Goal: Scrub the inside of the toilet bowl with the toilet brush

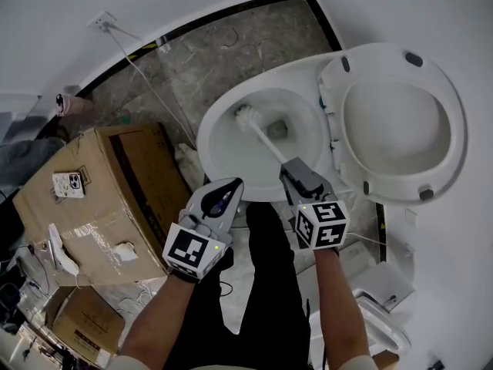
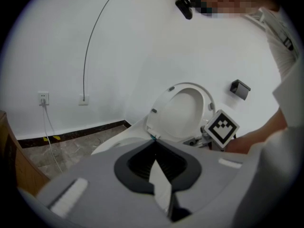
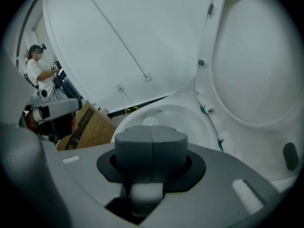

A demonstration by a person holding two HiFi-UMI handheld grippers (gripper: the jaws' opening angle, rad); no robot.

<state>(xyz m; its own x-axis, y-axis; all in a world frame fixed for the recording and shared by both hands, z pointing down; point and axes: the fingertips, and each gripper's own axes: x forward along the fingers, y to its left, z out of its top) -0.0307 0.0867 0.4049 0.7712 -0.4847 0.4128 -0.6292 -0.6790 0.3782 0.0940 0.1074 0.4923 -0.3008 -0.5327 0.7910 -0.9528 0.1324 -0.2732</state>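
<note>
The right gripper (image 1: pixel 290 168) is clenched on the slim white plastic handle of the toilet brush (image 1: pixel 264 139). The brush's long axis slants ahead and leftward from the jaws, with its round bristly head down inside the glossy oval toilet bowl (image 1: pixel 209 146). The left gripper (image 1: pixel 230 185), just beside the right one, is closed on nothing.

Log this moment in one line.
step: scrub bowl | right gripper: shut on brush | brush head: in bowl | left gripper: shut, empty | seat: up

Toilet brush (image 1: pixel 266 139) tilted inside toilet bowl (image 1: pixel 209 141)
</note>
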